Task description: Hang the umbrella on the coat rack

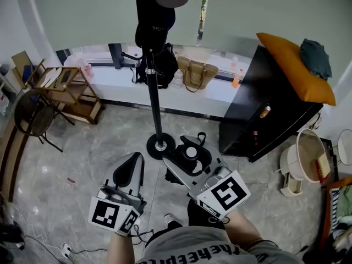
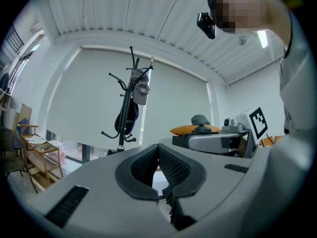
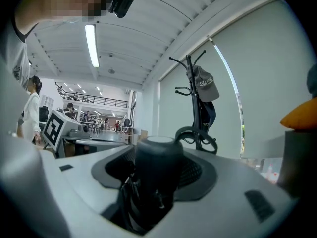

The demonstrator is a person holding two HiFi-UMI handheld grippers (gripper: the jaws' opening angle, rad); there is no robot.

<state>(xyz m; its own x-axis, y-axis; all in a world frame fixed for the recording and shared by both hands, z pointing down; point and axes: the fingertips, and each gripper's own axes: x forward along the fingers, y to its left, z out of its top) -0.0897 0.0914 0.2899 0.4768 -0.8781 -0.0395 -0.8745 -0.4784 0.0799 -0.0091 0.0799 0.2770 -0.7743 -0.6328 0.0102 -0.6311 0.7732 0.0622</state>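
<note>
The right gripper (image 3: 159,152) clamps the umbrella (image 3: 154,170); the left gripper (image 2: 158,155) seems pressed together.

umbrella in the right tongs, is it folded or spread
Folded: the black compact umbrella is a short tight bundle clamped in the right tongs.

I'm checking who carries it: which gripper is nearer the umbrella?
Right. The right gripper is shut on the umbrella. The left gripper is off to the umbrella's left, apart from it, jaws together on nothing.
</note>
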